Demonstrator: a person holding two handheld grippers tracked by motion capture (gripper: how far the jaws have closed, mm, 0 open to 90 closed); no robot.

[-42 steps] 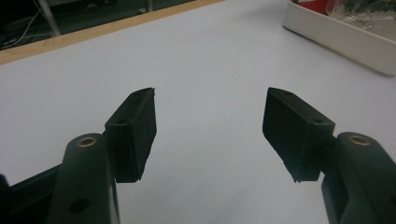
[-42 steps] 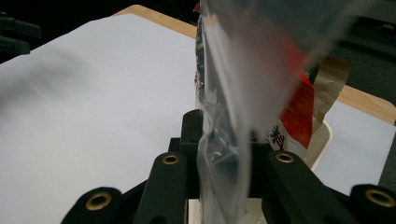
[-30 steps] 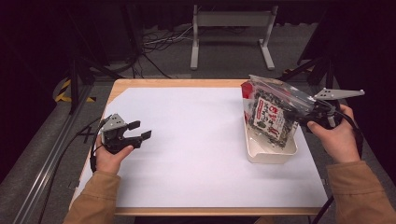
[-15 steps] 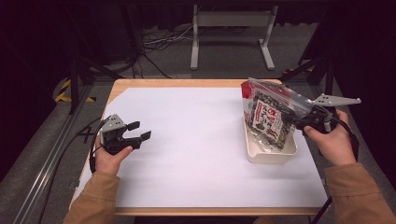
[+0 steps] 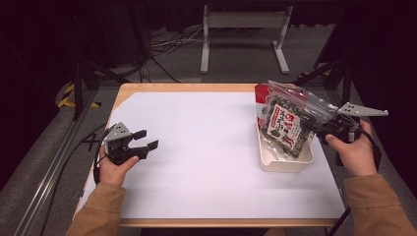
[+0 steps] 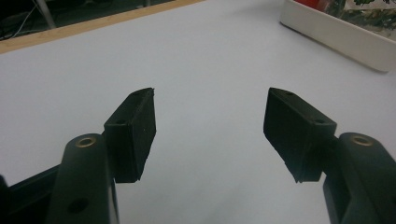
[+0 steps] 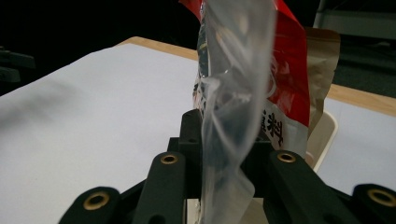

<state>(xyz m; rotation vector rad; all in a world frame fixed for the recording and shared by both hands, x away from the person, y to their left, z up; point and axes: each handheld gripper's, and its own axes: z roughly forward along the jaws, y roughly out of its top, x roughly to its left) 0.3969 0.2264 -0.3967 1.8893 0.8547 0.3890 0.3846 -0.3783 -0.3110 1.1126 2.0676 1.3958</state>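
Right gripper (image 5: 314, 129) is clamped on the clear bag (image 5: 290, 120); in my right gripper view the jaws are pressed together with the crumpled plastic edge (image 7: 229, 126) pinched between them and rising straight up ahead of the tool. I see the bag holds a red and white packet (image 7: 289, 79) with printed characters, and dark speckled contents show through the plastic in the high view. Bag hangs tilted from the jaws, its lower end inside the white tray (image 5: 275, 164), which sits just ahead of and below this gripper, near the table's (image 5: 182, 88) right edge. I cannot tell whether the bag's bottom touches the tray floor. My right hand (image 5: 354, 152) grips the tool from behind, orange sleeve at the wrist.

Left gripper (image 5: 142, 140) sits well apart from the bag, across the white sheet (image 5: 196, 142). Its jaws are spread wide with nothing between them; left gripper view shows bare sheet in the gap (image 6: 210, 130), and the tray's near wall (image 6: 336, 37) far ahead to its right. Left hand (image 5: 115, 164) holds it low over the sheet near the table's left edge; I cannot tell if it touches.
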